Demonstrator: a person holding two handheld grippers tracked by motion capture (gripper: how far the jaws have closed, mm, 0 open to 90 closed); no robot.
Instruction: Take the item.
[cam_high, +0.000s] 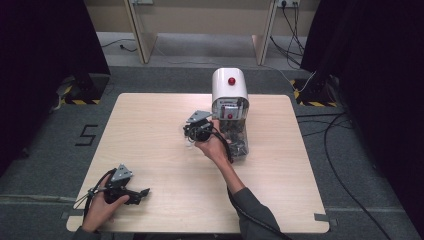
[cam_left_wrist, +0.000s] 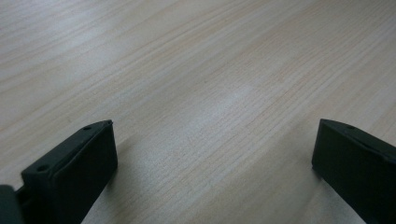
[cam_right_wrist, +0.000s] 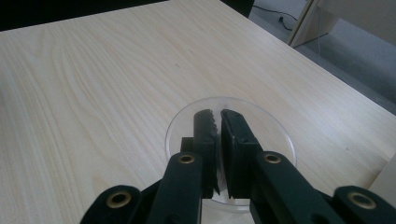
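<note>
Right gripper view: my right tool (cam_right_wrist: 215, 116) has its jaws nearly together with a thin slit between them, gripping the near rim of a clear round dish (cam_right_wrist: 275, 126), whose far edge lies over the surface (cam_right_wrist: 93, 84). In the high view, that tool (cam_high: 192, 132) sits mid-surface, just beside a white machine (cam_high: 229, 87) with a red knob and a clear bag of dark pieces (cam_high: 239, 142). My left tool (cam_left_wrist: 212, 149) rests released, jaws wide apart over bare wood, at the near left corner (cam_high: 142, 192).

Risk noted: the hold is on a thin, slick rim alone. If the jaws ease or I tilt the dish, I judge it could slip out and skid. Swinging right could also knock the bag or the machine.
</note>
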